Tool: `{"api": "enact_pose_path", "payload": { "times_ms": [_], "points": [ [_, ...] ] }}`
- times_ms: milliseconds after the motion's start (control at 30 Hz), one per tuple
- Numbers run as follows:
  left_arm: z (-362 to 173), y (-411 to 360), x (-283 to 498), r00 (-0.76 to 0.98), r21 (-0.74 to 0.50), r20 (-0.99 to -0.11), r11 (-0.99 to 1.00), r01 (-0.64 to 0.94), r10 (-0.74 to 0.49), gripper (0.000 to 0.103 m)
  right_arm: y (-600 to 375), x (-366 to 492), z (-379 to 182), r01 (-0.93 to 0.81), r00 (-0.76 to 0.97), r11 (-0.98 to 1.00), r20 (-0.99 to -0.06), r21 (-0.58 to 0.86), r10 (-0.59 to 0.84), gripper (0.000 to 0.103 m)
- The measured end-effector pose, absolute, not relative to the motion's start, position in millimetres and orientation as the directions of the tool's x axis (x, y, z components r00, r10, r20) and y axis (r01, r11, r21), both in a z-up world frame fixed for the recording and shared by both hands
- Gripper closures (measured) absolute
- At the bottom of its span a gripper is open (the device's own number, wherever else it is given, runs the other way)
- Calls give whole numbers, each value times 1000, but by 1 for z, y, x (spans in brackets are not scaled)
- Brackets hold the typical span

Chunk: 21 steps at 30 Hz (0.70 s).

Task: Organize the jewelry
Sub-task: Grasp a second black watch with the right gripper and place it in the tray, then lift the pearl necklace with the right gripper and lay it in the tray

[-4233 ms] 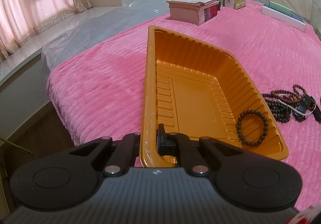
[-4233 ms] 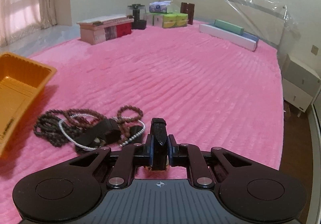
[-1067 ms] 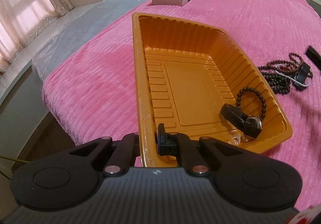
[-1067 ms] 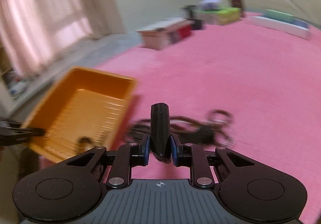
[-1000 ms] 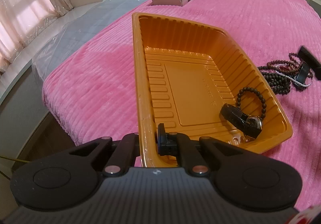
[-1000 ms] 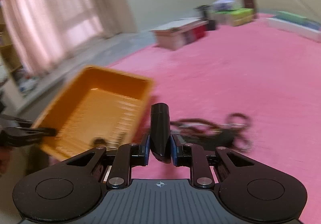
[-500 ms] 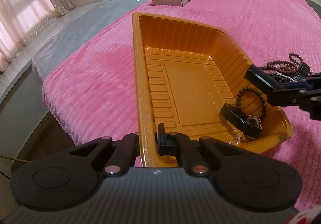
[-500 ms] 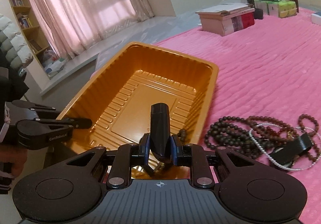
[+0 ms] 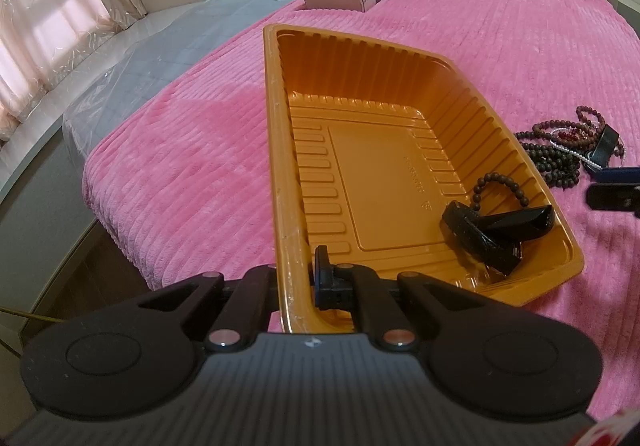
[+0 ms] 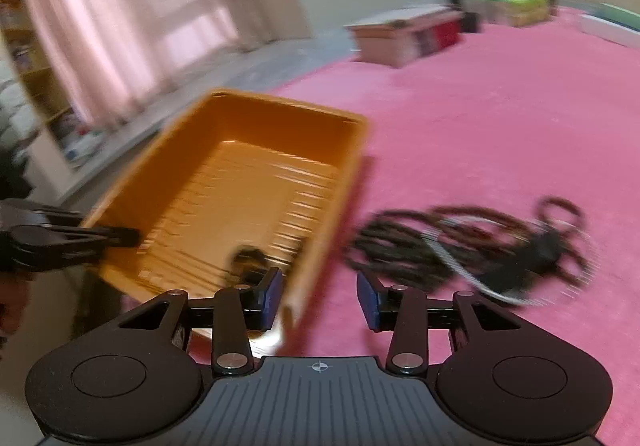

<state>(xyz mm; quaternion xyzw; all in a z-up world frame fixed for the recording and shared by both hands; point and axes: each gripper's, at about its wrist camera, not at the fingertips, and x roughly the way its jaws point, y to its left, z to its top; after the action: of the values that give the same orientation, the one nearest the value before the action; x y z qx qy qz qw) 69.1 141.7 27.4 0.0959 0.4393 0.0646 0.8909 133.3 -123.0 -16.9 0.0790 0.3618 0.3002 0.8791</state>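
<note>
On the pink bedspread (image 9: 500, 46), just beside the orange plastic tray's (image 9: 276, 150) right wall, the tangled pile of bead necklaces (image 9: 560, 154) waits; a beaded bracelet (image 9: 500, 186) and two black items already lie in the tray's near right corner. The left gripper (image 9: 298, 282) is clamped on the tray's near rim. The right gripper (image 10: 320, 300) stands spread and empty. The strands look light, limp and snag-prone, so pinching one loop at the pile's edge seems wisest.
</note>
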Motion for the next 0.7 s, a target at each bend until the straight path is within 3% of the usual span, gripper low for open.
{"api": "enact_pose_path", "payload": {
  "times_ms": [300,700],
  "points": [
    [27,142,69,606,228,-770,973,-31,200,100,-194,145,-36,-248,655,921,-649,301,388,61],
    [27,142,69,607,231,-768,972,-36,205,100,-229,176,-40,-159,720,958,-636,238,278,61]
  ]
}}
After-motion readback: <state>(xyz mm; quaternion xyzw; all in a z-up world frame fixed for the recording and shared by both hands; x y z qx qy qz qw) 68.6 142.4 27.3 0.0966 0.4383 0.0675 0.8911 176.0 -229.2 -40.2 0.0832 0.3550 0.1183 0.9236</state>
